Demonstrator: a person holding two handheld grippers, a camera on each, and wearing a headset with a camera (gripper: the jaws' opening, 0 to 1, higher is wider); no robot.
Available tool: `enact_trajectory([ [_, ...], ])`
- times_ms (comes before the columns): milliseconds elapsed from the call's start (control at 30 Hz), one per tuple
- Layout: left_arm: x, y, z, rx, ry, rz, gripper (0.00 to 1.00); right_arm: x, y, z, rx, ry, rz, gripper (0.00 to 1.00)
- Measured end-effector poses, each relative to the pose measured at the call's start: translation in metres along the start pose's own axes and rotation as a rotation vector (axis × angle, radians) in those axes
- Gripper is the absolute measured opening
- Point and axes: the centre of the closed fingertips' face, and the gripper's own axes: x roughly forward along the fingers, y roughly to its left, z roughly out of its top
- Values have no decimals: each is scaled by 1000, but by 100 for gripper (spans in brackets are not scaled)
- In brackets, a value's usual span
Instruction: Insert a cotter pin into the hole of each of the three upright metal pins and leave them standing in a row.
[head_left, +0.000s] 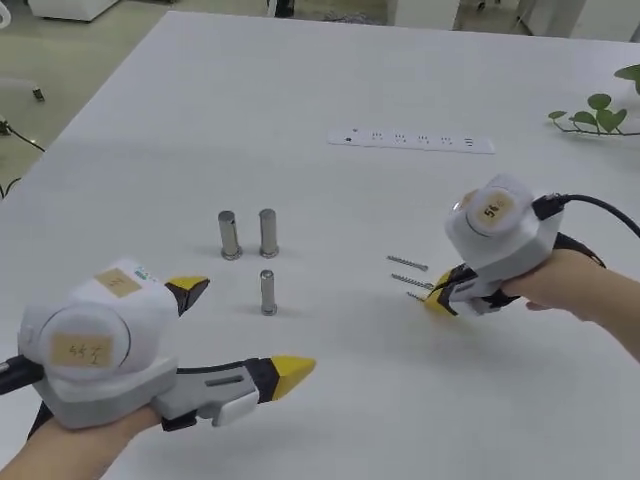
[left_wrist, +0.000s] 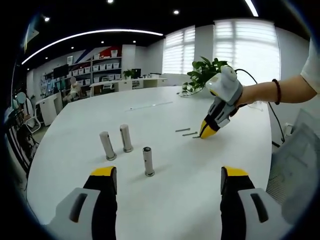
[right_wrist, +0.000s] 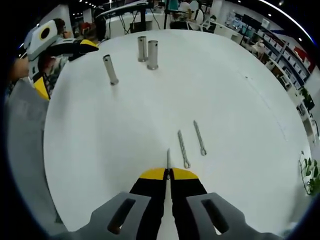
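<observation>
Nearest the person, the left gripper (head_left: 243, 328) hovers low over the white worktop (head_left: 350, 400) with its jaws spread wide and nothing between them. Just beyond it the front metal pin (head_left: 268, 292) stands upright and alone, apart from both jaws.

Off to the right, the right gripper (head_left: 437, 300) points down at the worktop, its jaws pressed together on the near end of a cotter pin (right_wrist: 168, 159), which appears to lie flat. A second cotter pin (right_wrist: 183, 149) and a third cotter pin (right_wrist: 200, 138) lie loose just beside it, roughly parallel. They rest on the bare surface rather than in a tray or box, so nothing stops them from rolling or being swept aside.

Further back, the left rear metal pin (head_left: 230, 235) and right rear metal pin (head_left: 268, 232) stand close together. With the front one they form a triangle, not a row. Their cross-holes are too small to make out.

The likely trouble is this:
- A thin pin pinched only at its end could twist or slip as it lifts.
- Pushing it sideways into a free-standing metal pin that nothing is holding could tip that pin.
- A rear pin that falls would probably knock over its neighbour.

A power strip (head_left: 412, 140) lies well beyond, with a plant (head_left: 598, 115) at the far right edge.
</observation>
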Motion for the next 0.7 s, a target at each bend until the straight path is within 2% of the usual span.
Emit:
enact_trajectory([
  [367,-1,-2,4,6,-5,-12,83,-2,-3,2,-19,-22,-29,2],
  [700,-2,-3,9,15,-7,-25,78,-10,-5,3,-33,-48,-64,1],
])
